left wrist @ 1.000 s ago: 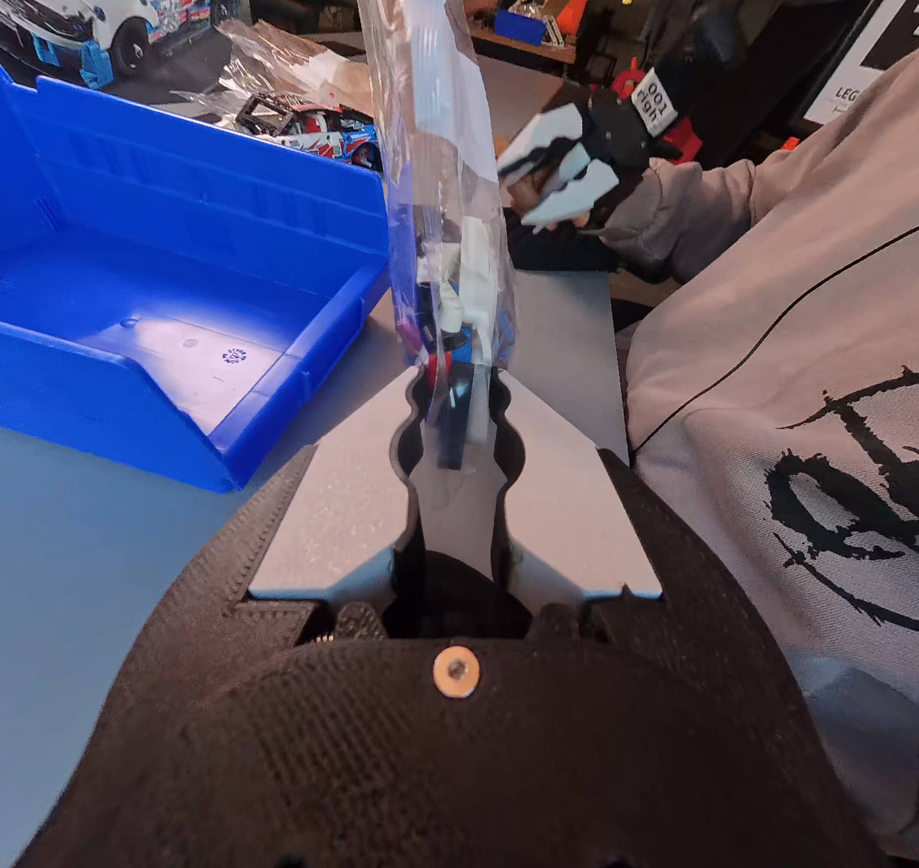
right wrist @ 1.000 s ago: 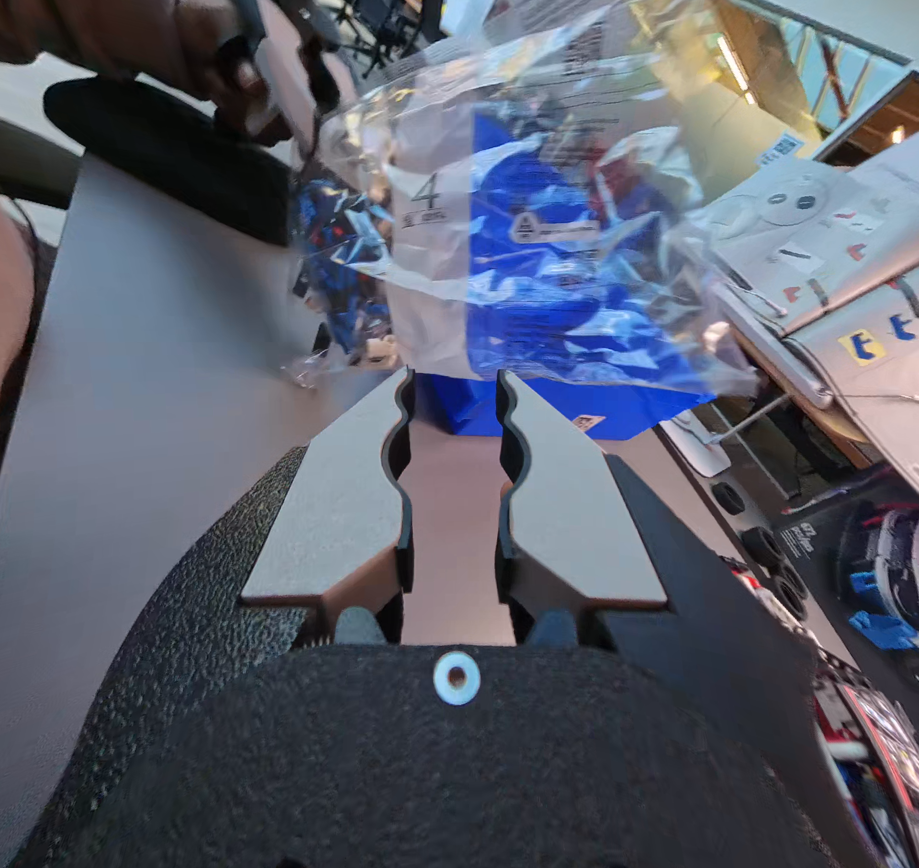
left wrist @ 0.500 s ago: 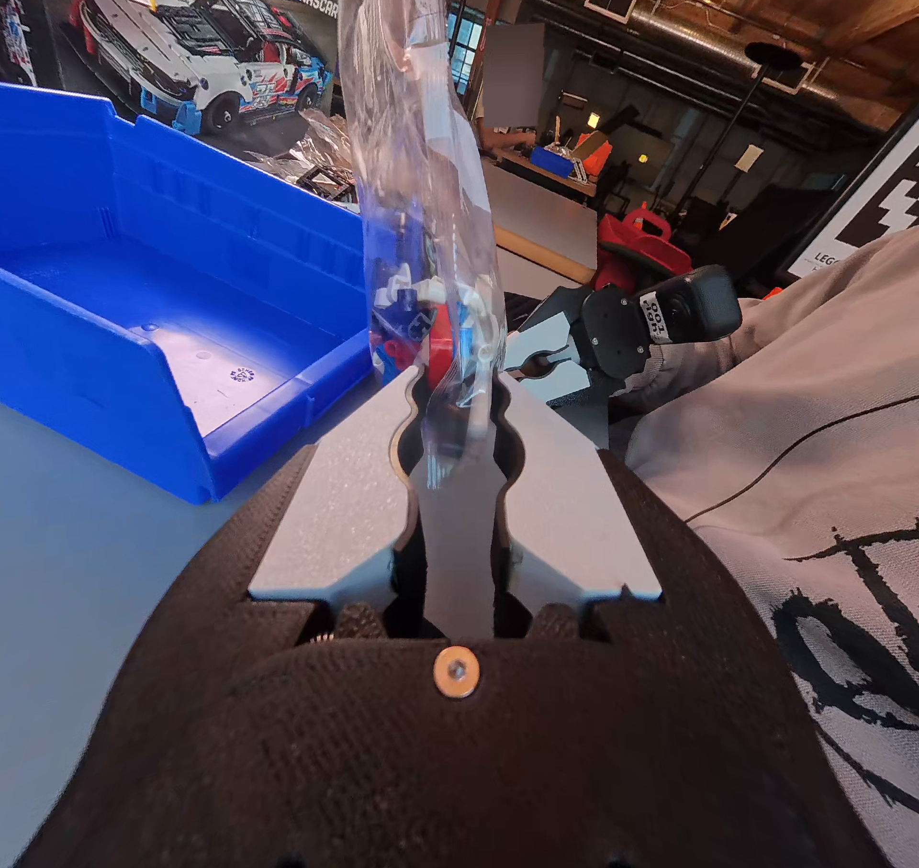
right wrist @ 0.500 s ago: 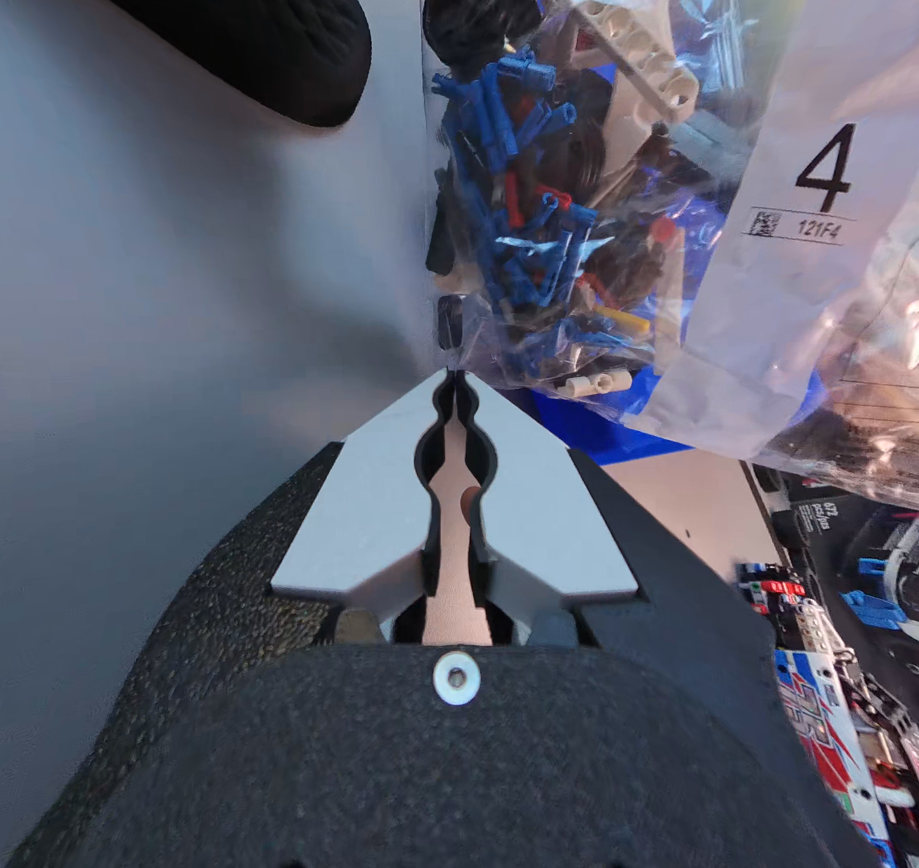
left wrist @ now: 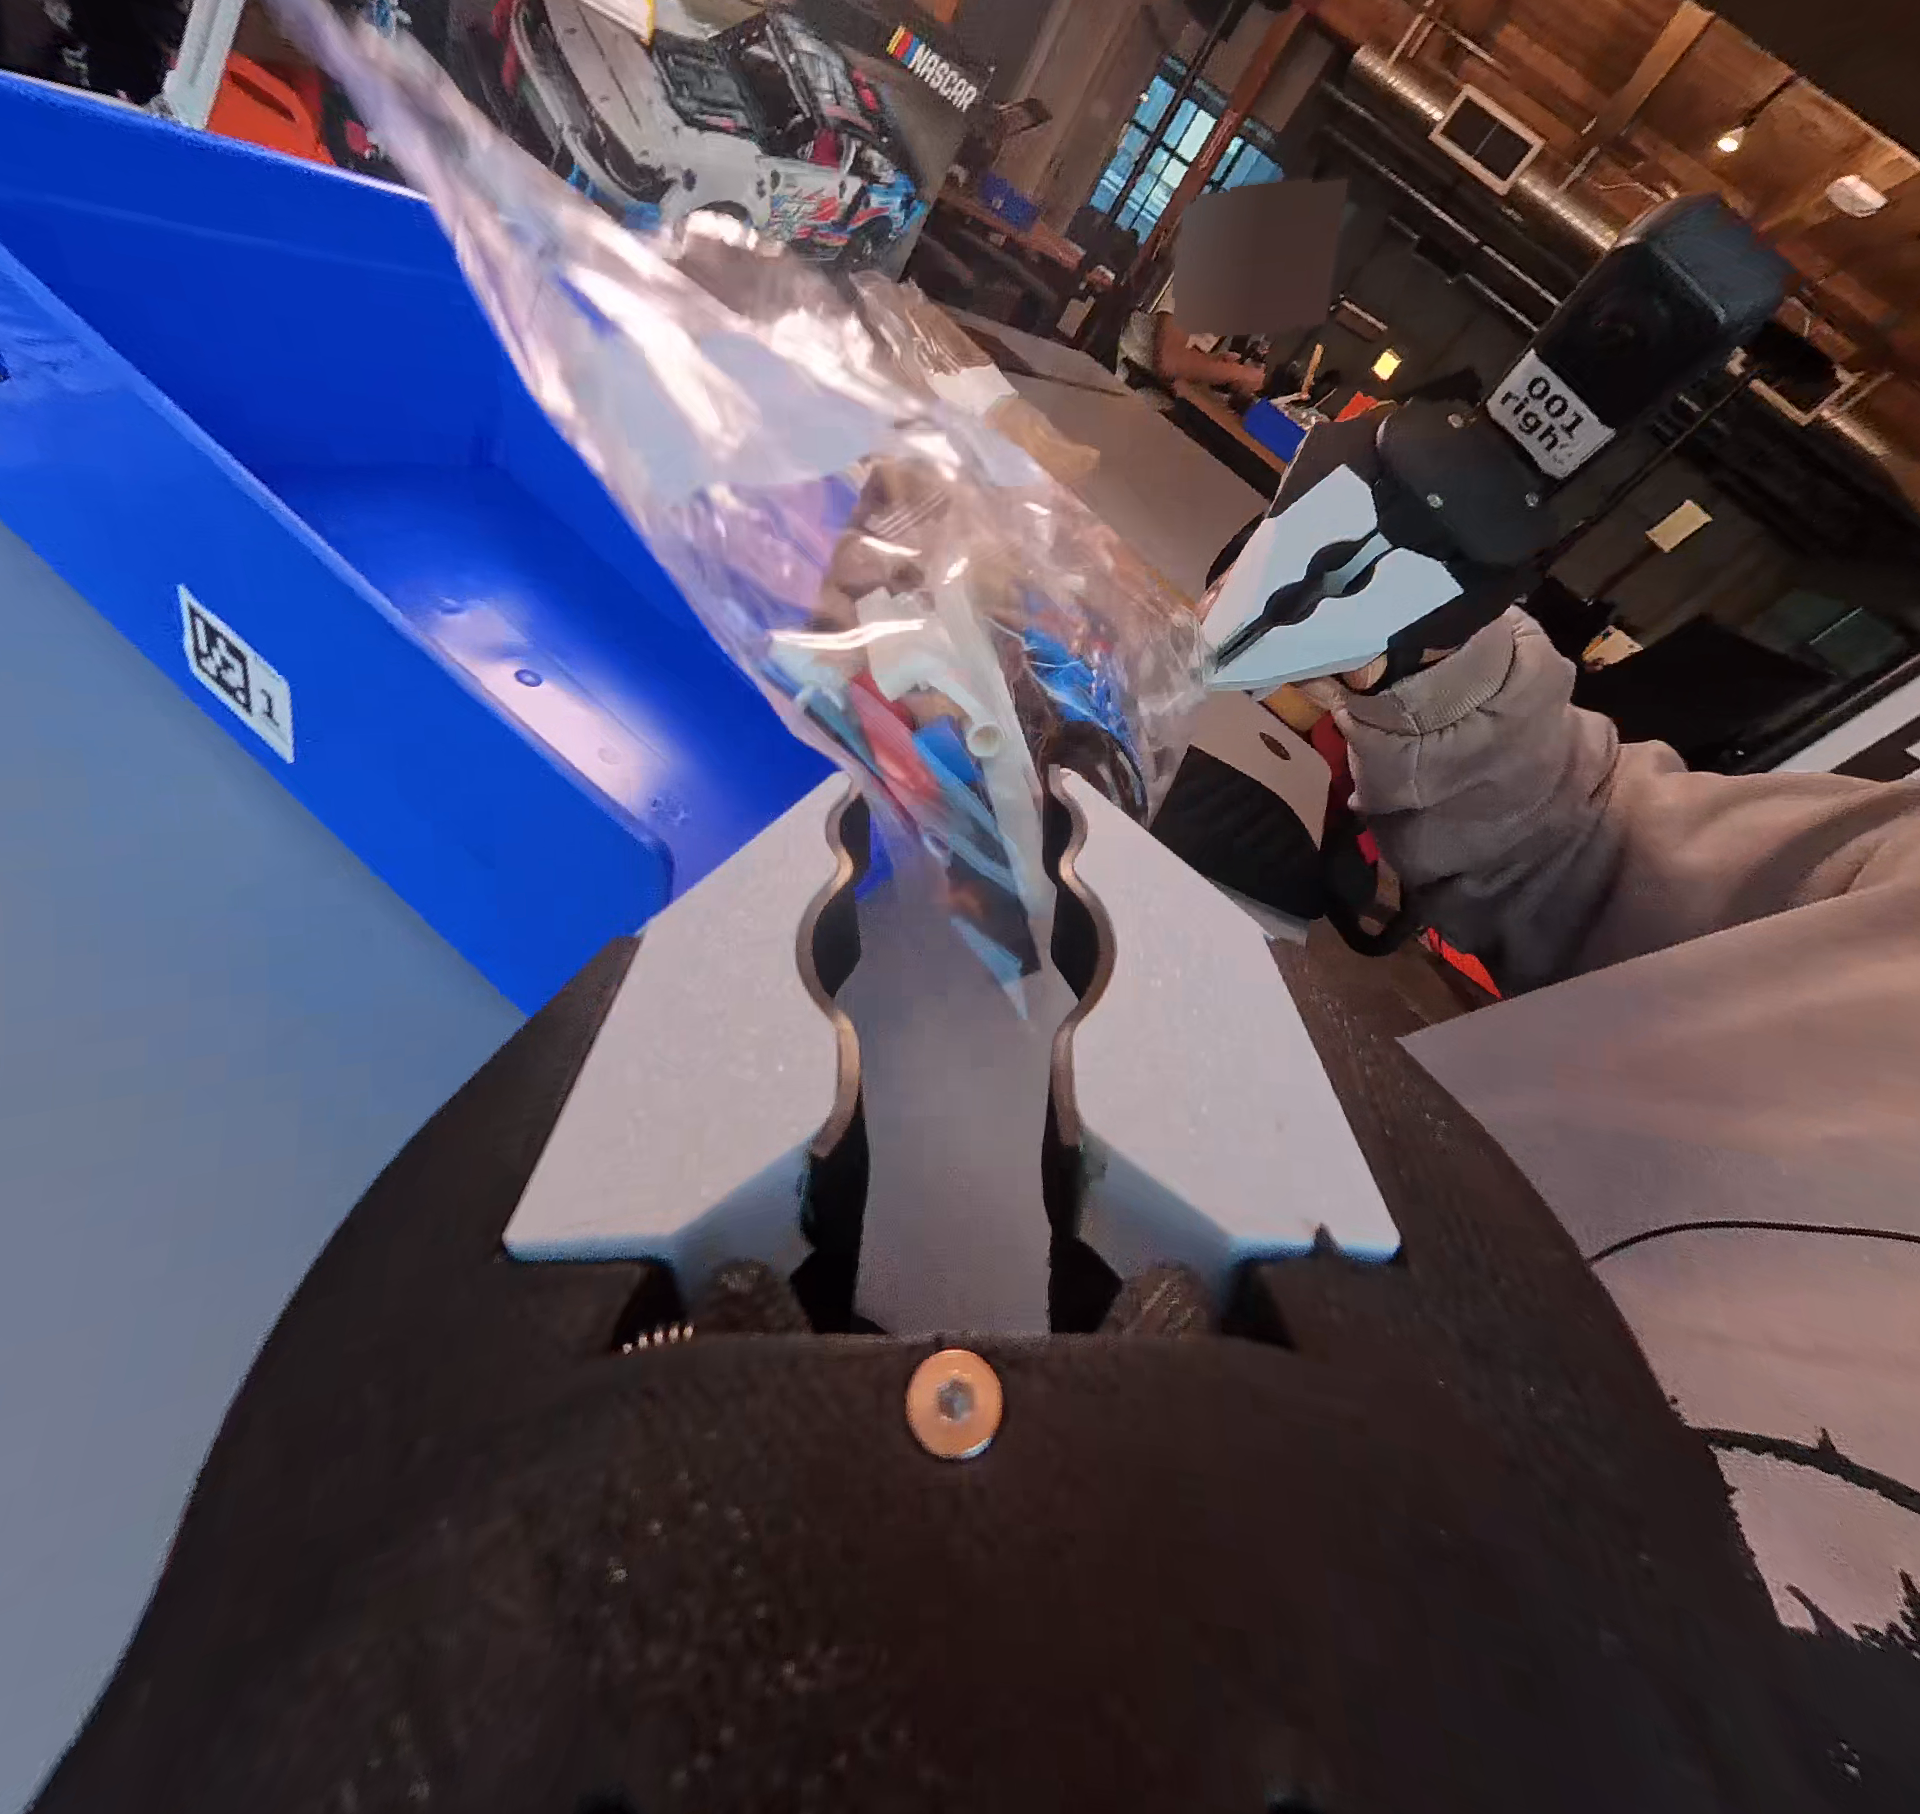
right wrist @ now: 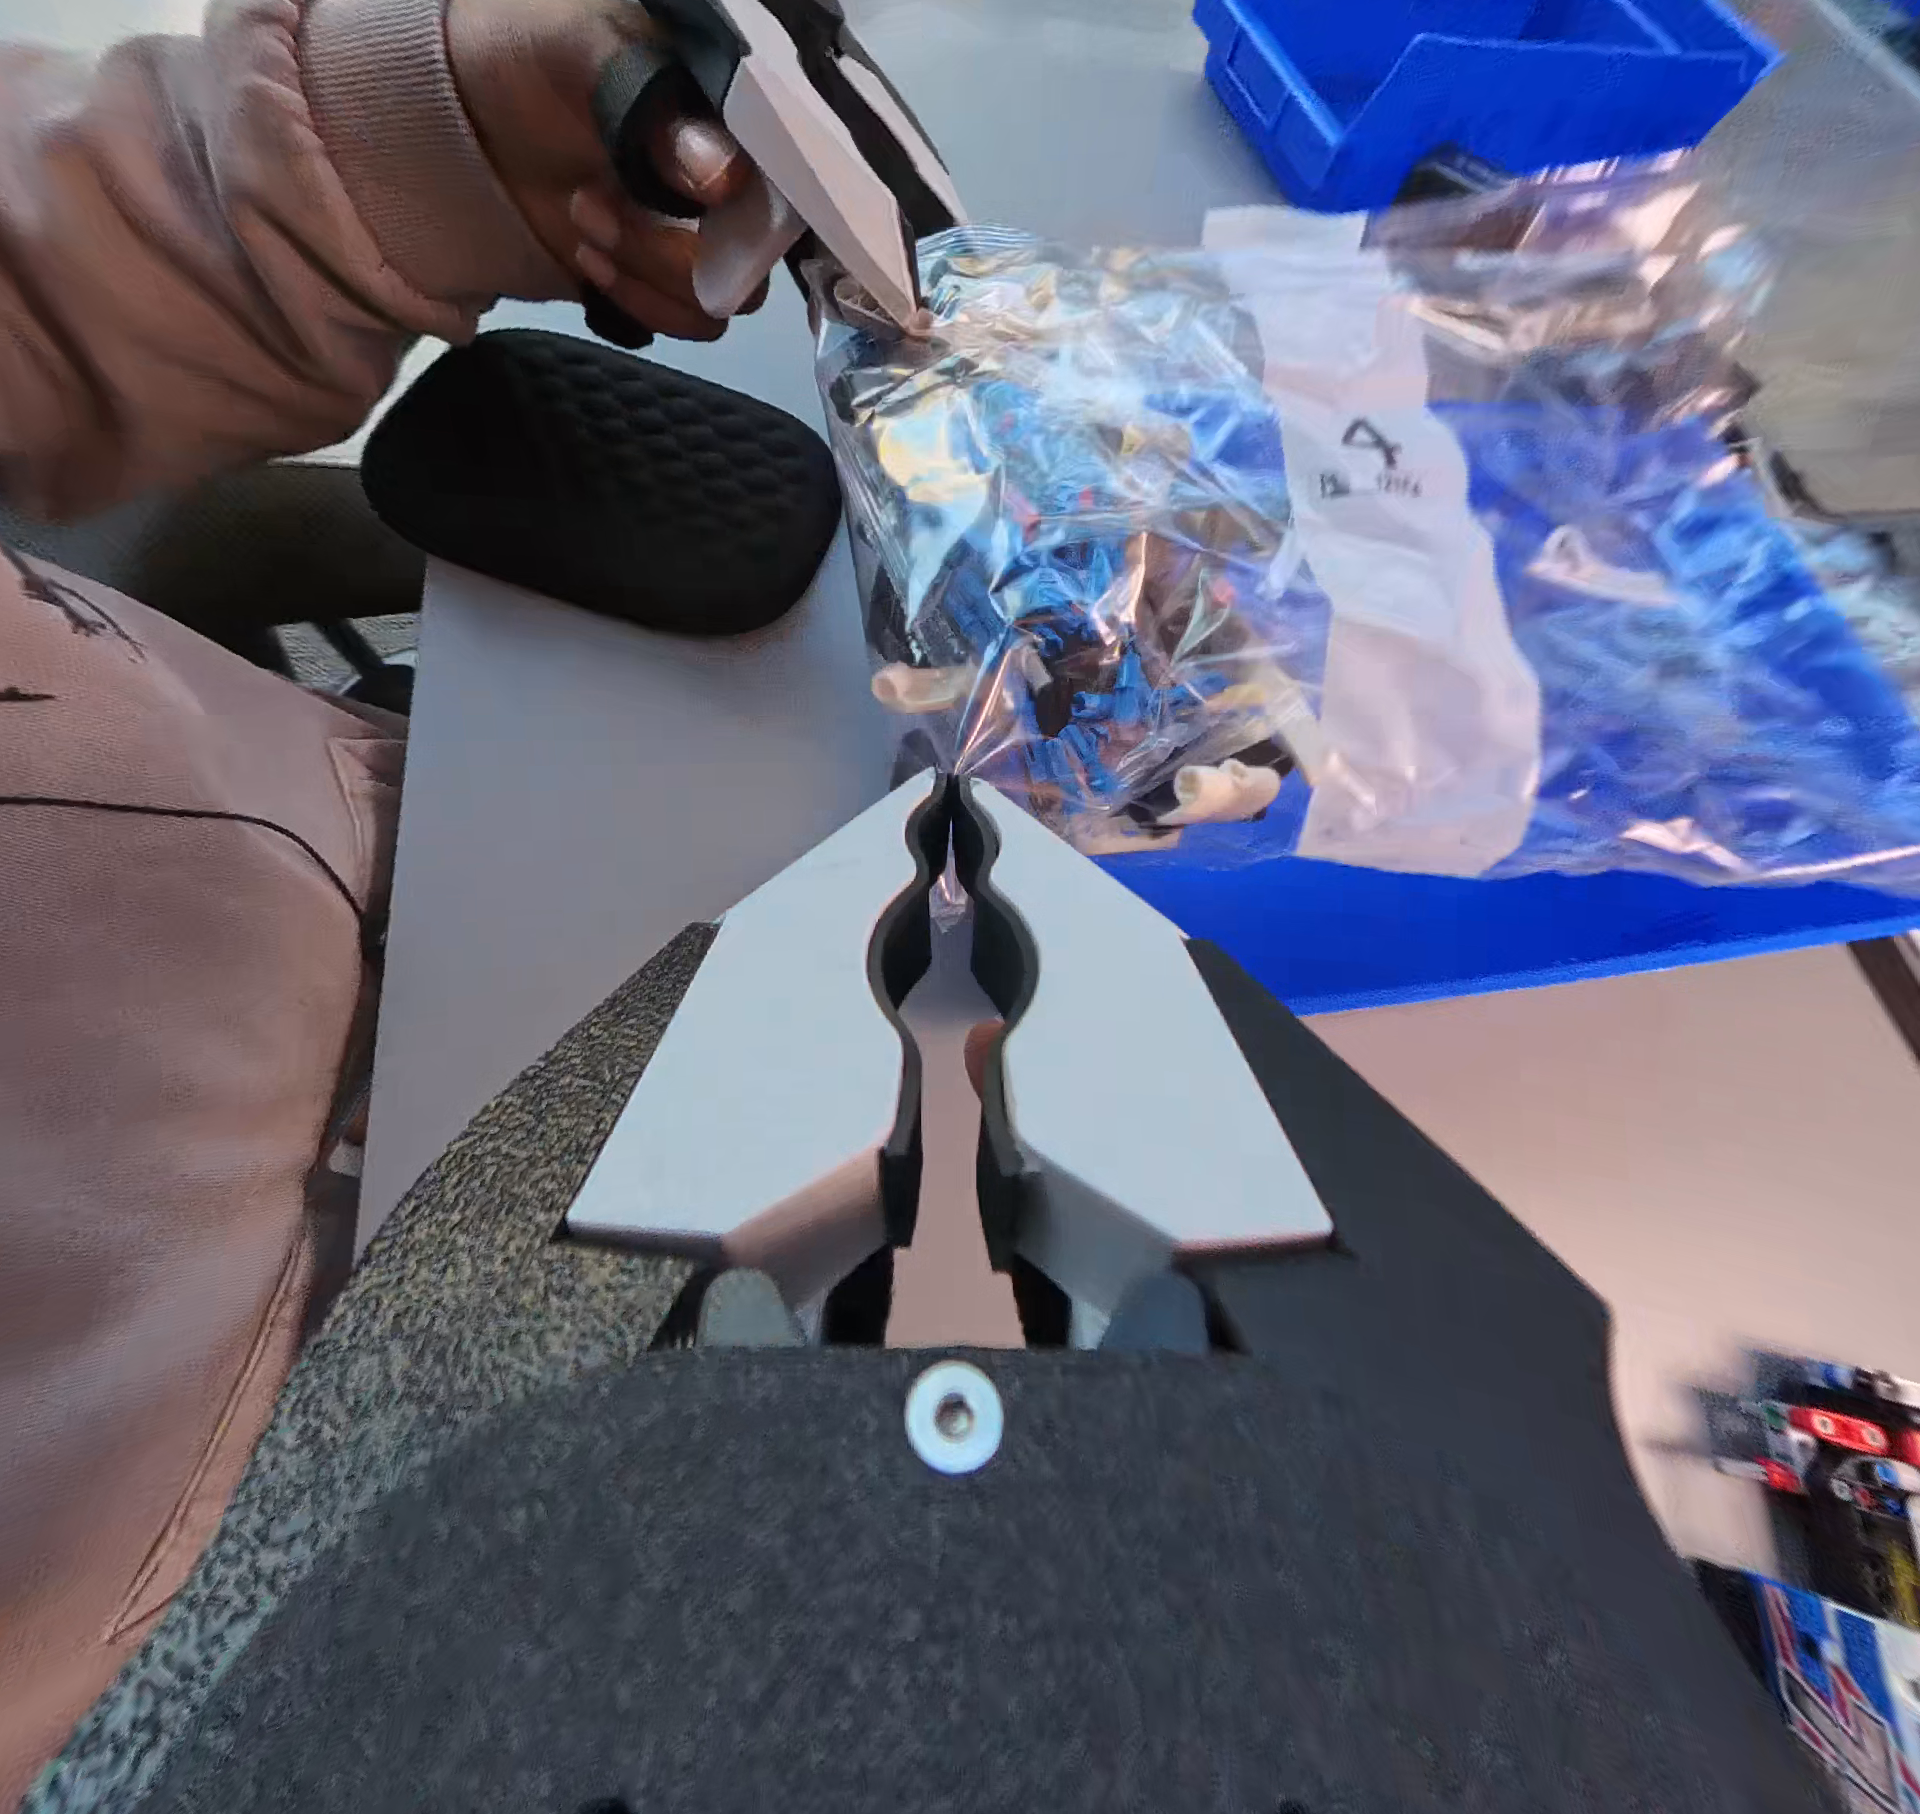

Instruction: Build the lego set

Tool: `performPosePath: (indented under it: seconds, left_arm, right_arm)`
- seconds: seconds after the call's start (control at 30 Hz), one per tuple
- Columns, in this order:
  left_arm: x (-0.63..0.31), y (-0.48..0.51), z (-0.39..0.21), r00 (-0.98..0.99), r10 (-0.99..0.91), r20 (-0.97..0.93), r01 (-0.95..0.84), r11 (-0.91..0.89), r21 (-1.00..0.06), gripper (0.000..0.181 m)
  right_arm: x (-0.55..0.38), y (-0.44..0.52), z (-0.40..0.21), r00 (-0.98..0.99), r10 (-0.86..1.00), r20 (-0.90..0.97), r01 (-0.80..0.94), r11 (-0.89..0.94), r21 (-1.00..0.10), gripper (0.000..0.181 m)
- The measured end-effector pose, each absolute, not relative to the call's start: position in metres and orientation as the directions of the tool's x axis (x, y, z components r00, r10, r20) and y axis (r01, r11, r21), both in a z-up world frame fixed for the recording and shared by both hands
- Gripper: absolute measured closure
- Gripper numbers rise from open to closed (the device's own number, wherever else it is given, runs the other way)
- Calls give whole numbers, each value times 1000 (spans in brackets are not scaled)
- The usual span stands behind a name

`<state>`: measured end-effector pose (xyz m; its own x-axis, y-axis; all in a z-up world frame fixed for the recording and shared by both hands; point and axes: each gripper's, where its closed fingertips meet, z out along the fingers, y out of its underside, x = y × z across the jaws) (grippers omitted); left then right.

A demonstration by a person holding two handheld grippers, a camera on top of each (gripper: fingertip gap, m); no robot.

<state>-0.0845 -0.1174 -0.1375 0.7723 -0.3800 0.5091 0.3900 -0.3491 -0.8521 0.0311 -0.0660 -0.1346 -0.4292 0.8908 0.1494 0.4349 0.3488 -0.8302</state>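
Grey table (right wrist: 582,829); both grippers' fingers, left gripper (right wrist: 914,304) and right gripper (right wrist: 951,788), pinch the bag (right wrist: 1195,559).

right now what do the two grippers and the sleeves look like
Both grippers, left gripper and right gripper, have flat pale grey fingers with wavy black inner edges on textured black bodies with a silver screw. The sleeves are beige with ribbed cuffs.

Past your sleeve (right wrist: 187,237), a black padded armrest (right wrist: 603,476) sits at the grey table's (right wrist: 582,829) edge. Behind you hang wooden ceiling beams (left wrist: 1558,29).
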Motion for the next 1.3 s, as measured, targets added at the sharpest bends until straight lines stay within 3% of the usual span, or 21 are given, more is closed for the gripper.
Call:
performPosePath:
  seconds: [0.03,0.13,0.27,0.37,0.47,0.57,0.7,0.77,0.83,0.93,1.0,1.13,1.23,1.3]
  left_arm:
    - [-87,-116,-141,775,-367,515,389,-364,-846,148]
    - [-93,-116,-151,810,-346,474,342,-378,-860,142]
    - [-104,-128,-144,892,-362,271,166,-293,-941,128]
    - [-90,-143,-137,886,-462,32,-71,-205,-976,122]
    - [-67,-143,-160,843,-512,-166,-314,-217,-924,116]
    - [-67,-126,-195,760,-469,-449,-601,-244,-761,124]
    - [-75,-107,-200,648,-397,-650,-756,-225,-615,173]
    - [-78,-101,-185,691,-374,-619,-714,-218,-665,177]
    - [-83,-98,-170,753,-373,-543,-640,-223,-735,179]
    - [-94,-91,-154,798,-360,-484,-580,-243,-777,181]
    - [-98,-85,-146,819,-360,-447,-548,-259,-795,181]
    - [-107,-72,-131,813,-387,-435,-548,-257,-796,181]
    - [-121,-64,-113,806,-398,-437,-556,-256,-791,181]
    - [-133,-58,-103,807,-405,-429,-550,-253,-796,180]
  right_arm:
    - [30,-62,-138,-444,889,107,454,327,-829,181]
    - [27,-54,-148,-470,883,-5,493,257,-831,181]
    - [25,-41,-149,-468,880,-82,502,188,-844,181]
    - [21,-34,-140,-459,873,-166,500,99,-860,181]
    - [13,-29,-134,-436,862,-259,516,3,-857,181]
    - [6,-28,-126,-423,827,-369,521,-111,-846,181]
    - [1,-16,-123,-387,817,-427,503,-201,-841,181]
    - [4,-9,-120,-397,837,-377,454,-178,-873,181]
    - [9,-3,-118,-419,886,-199,373,-32,-927,179]
    - [19,-10,-120,-471,880,68,281,222,-934,142]
    - [19,-13,-127,-462,861,215,281,372,-885,130]
    - [5,4,-117,-356,773,525,230,617,-753,156]
    - [1,14,-98,-381,772,509,211,608,-765,163]
    - [0,26,-81,-400,806,437,174,535,-827,179]
